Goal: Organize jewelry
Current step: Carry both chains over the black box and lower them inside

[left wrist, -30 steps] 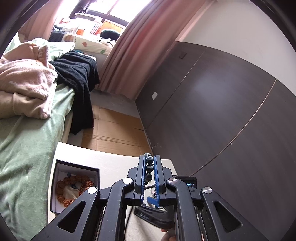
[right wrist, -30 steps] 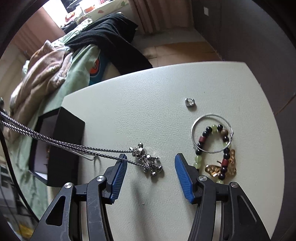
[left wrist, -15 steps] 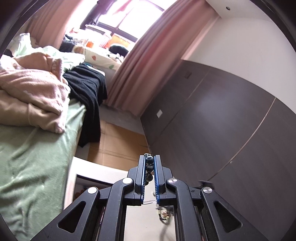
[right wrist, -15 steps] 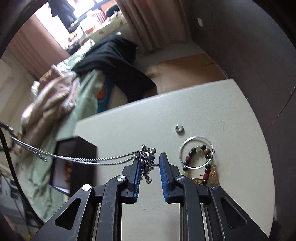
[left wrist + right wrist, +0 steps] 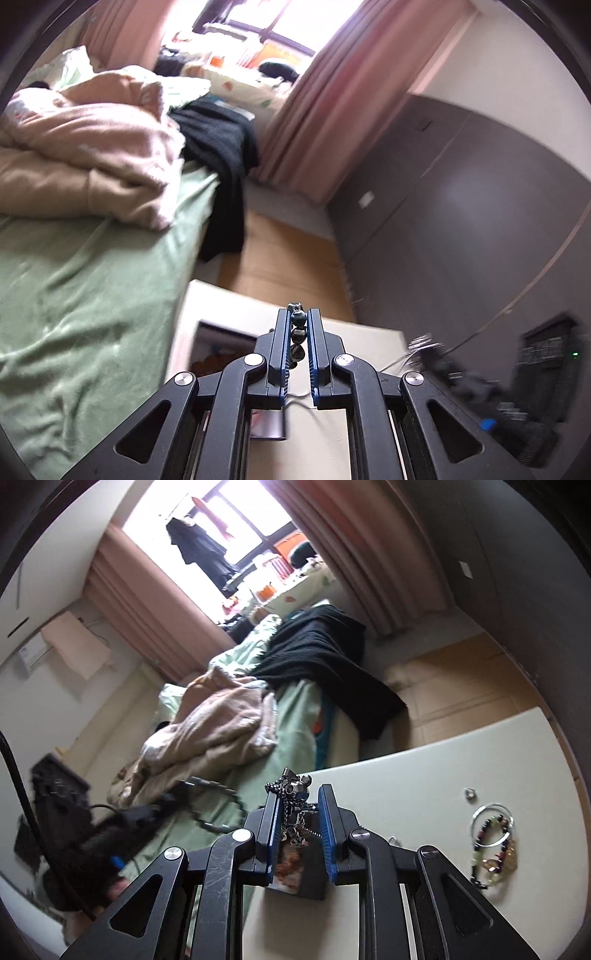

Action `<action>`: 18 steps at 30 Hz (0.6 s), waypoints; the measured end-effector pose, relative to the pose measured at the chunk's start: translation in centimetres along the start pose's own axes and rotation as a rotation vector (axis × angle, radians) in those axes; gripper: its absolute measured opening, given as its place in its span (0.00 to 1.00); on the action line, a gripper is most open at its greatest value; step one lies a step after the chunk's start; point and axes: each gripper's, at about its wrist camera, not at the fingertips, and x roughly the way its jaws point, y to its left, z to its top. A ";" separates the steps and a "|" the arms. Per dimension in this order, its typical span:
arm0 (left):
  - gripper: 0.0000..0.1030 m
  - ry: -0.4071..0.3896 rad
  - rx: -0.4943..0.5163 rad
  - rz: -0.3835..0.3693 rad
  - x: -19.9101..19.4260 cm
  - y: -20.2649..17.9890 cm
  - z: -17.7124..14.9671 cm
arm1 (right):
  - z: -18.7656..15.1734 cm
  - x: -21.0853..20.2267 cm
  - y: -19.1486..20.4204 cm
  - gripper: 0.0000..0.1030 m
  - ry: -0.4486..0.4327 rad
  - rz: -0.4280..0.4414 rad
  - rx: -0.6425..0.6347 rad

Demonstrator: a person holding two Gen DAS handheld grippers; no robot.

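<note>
Lifted off the cream table [image 5: 424,786] now, the right gripper [image 5: 297,808] clamps the silver pendant necklace [image 5: 293,794]; the left gripper [image 5: 298,336] pinches a dark bead strand [image 5: 298,334] above the black box [image 5: 218,343] beside the green bed [image 5: 92,277].

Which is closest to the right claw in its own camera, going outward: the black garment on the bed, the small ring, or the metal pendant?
1. Metal pendant, between the right claw's pads.
2. Small ring, right, on the table.
3. Black garment, far back on the bed.
</note>
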 end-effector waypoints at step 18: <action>0.71 -0.021 -0.137 0.040 -1.6 5.2 1.3 | 4.1 -1.8 8.2 0.20 -0.066 0.066 -0.083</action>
